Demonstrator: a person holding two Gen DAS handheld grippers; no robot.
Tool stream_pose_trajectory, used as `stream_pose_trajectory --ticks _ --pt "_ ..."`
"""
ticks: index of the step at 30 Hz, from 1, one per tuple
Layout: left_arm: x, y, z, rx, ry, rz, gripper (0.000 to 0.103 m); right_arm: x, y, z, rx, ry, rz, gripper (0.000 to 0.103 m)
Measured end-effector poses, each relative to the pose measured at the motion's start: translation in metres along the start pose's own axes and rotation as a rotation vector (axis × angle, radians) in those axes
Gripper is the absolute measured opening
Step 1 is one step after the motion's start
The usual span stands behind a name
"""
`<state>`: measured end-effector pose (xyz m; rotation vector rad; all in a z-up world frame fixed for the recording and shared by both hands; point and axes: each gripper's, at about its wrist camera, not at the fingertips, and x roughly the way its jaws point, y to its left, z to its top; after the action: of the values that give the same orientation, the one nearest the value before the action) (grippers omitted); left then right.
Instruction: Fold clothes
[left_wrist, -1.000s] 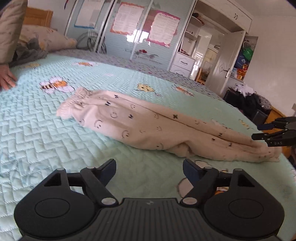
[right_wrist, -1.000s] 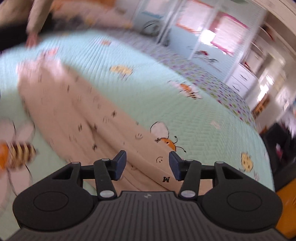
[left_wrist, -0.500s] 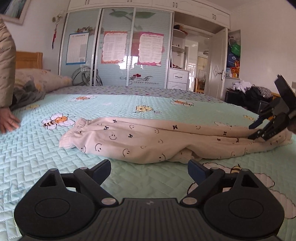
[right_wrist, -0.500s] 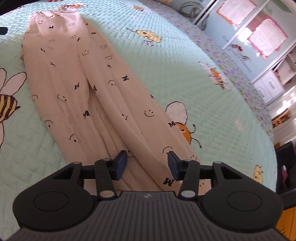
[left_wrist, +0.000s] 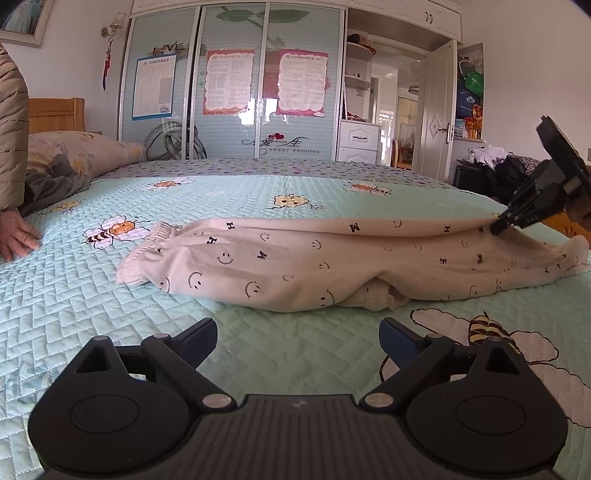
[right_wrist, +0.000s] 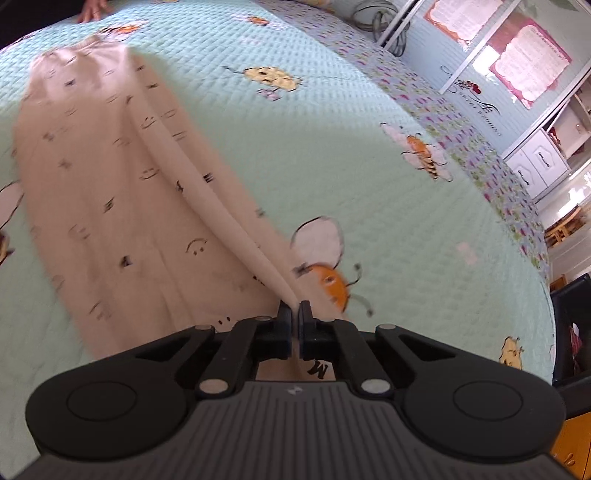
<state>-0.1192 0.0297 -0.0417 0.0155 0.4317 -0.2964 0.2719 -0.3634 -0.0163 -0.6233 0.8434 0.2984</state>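
Pants (left_wrist: 295, 266) lie long across the green bed (left_wrist: 74, 295). Your right claw (right_wrist: 294, 314) has just snapped closed on a fold near the leg end. Your left claw (left_wrist: 297, 332), just opening, stands wide and empty before them.

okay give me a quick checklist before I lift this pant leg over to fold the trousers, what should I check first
1. Right gripper jaws pinched on the cream trousers near the cuff: ok.
2. Both layers caught: cannot tell.
3. Left gripper jaws wide, nothing between them, not yet on the fabric: not ok.
4. Waistband lying flat on the quilt: ok.
5. Bunched fabric under the near edge: not ok.
6. Bystander's hand apart from the trousers: ok.
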Motion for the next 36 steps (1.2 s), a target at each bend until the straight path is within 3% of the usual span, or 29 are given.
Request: stream_pose_trajectory --ticks 3,4,6,9,12,16,20,22,26,29,31,36 --pt "0.002 0.001 0.000 -0.007 0.011 -0.004 0.095 0.018 -0.008 0.007 0.009 0.036 0.014 0.010" --pt "0.003 0.002 0.000 -0.010 0.015 -0.005 0.095 0.024 -0.010 0.007 0.015 0.048 0.010 0.015" --pt "0.003 0.003 0.000 -0.014 0.020 -0.009 0.095 0.030 -0.016 0.003 0.055 0.073 0.006 0.038" --pt "0.004 0.004 0.000 -0.019 0.024 -0.015 0.095 0.020 -0.026 -0.008 0.116 0.053 -0.008 0.044" --pt "0.004 0.003 0.000 -0.019 0.026 -0.017 0.095 0.000 -0.040 -0.030 0.154 0.045 -0.087 0.049" --pt "0.003 0.002 0.000 -0.015 0.023 -0.013 0.095 -0.031 -0.072 -0.074 0.278 0.083 -0.302 0.058" --pt "0.004 0.001 0.000 -0.011 0.027 -0.006 0.095 -0.067 -0.119 -0.135 0.583 0.094 -0.444 0.063" --pt "0.004 0.001 -0.001 -0.007 0.029 -0.001 0.095 -0.083 -0.139 -0.170 0.794 0.070 -0.422 0.063" --pt "0.004 -0.001 -0.001 0.000 0.031 0.008 0.095 -0.094 -0.158 -0.235 1.153 0.000 -0.294 0.063" --pt "0.005 -0.002 -0.001 0.003 0.036 0.011 0.095 -0.089 -0.156 -0.273 1.390 -0.089 -0.153 0.063" --pt "0.006 -0.002 -0.001 0.006 0.043 0.014 0.095 -0.085 -0.148 -0.285 1.449 -0.145 -0.074 0.063" --pt "0.007 -0.005 -0.001 0.018 0.055 0.022 0.095 -0.070 -0.132 -0.285 1.428 -0.173 -0.012 0.063"
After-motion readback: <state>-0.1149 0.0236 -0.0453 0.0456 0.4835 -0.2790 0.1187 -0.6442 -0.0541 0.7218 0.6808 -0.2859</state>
